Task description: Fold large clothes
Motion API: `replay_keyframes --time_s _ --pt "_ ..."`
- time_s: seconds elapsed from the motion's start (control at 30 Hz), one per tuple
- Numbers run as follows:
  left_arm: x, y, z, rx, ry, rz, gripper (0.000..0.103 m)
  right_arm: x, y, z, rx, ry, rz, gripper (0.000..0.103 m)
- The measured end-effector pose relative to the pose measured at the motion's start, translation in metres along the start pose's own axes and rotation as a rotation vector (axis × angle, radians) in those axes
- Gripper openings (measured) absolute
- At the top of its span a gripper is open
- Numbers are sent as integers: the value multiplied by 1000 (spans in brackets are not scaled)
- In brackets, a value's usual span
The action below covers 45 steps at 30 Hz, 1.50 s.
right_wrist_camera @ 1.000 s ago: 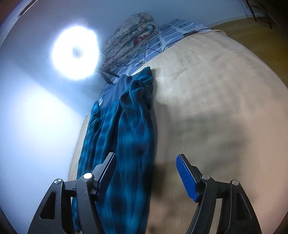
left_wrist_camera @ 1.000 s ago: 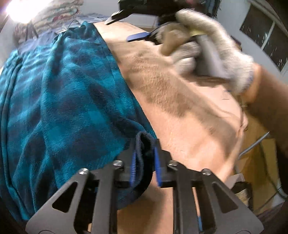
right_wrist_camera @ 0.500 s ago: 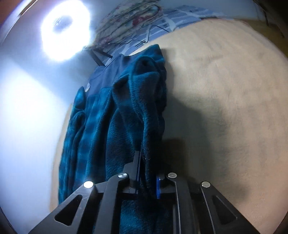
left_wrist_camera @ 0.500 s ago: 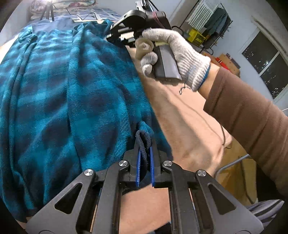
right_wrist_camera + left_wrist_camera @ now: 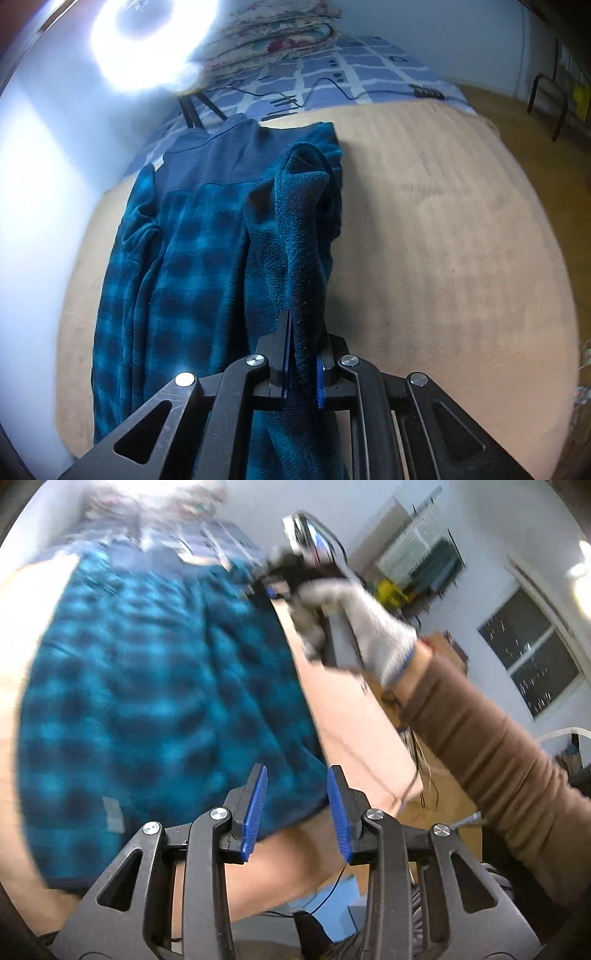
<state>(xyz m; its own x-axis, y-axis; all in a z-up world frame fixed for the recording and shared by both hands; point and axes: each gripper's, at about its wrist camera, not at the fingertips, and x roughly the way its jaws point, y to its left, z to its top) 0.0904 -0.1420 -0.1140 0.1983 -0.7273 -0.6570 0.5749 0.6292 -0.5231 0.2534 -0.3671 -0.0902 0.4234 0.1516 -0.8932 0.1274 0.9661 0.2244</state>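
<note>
A teal and dark blue plaid fleece garment (image 5: 147,701) lies spread on a tan blanket (image 5: 295,864). My left gripper (image 5: 297,808) is open and empty, just above the garment's near right corner. In the left wrist view a gloved hand holds my right gripper (image 5: 273,587) at the garment's far right edge. In the right wrist view my right gripper (image 5: 303,363) is shut on a raised fold of the fleece garment (image 5: 207,251), holding its edge up off the tan blanket (image 5: 443,258).
A blue and white checked sheet (image 5: 351,70) with black cables and a stack of floral quilts (image 5: 273,33) lie beyond the garment. A bright ring lamp (image 5: 151,40) glares at the far left. A clothes rack (image 5: 424,561) and a window (image 5: 532,657) are at the right.
My left gripper has opened and let go of the garment's corner, which now lies flat. My right gripper stays shut on the fold and has lifted it higher.
</note>
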Motion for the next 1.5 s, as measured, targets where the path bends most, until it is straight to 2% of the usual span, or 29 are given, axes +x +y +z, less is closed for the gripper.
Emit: replay_keyframes --time_s 0.17,0.37,0.53,0.63,0.67,0.77,0.83,0.9,0.97,1.03,1.1,1.17,1.3,1.5 --pt "-59 43 4 -100 -182 20 33 7 51 8 -61 21 -32 8" --pt "-87 92 -7 -228 -217 41 33 42 112 8 -135 78 -50 8" --pt "-104 111 -8 -250 -269 83 33 86 145 0 -153 150 -4 10" --pt "-111 115 -5 -245 -293 113 33 94 157 -8 -208 171 12 26" --pt "-112 117 -4 -246 -296 114 33 89 156 -9 -204 170 39 34" --pt "-117 117 -5 -245 -306 107 33 45 144 -12 -174 140 214 35" --pt "-122 114 -8 -235 -314 105 33 1 128 -21 -182 78 302 35" --pt "-126 109 -10 -218 -318 109 33 -35 104 -33 -175 17 305 35" --pt "-130 105 -12 -211 -324 112 33 -61 64 -51 -110 -27 294 35" --pt "-132 105 -11 -217 -327 114 33 -69 31 -64 -48 -48 258 34" --pt "-134 106 -12 -233 -334 122 33 -65 -2 -86 39 -43 203 28" --pt "-135 106 -11 -238 -335 145 33 -53 -23 -110 114 -13 210 24" --pt "-134 110 -11 -260 -340 170 33 -40 -10 -143 100 4 271 23" --pt "-130 116 -13 -260 -332 212 33 -36 77 -186 -140 62 323 23"
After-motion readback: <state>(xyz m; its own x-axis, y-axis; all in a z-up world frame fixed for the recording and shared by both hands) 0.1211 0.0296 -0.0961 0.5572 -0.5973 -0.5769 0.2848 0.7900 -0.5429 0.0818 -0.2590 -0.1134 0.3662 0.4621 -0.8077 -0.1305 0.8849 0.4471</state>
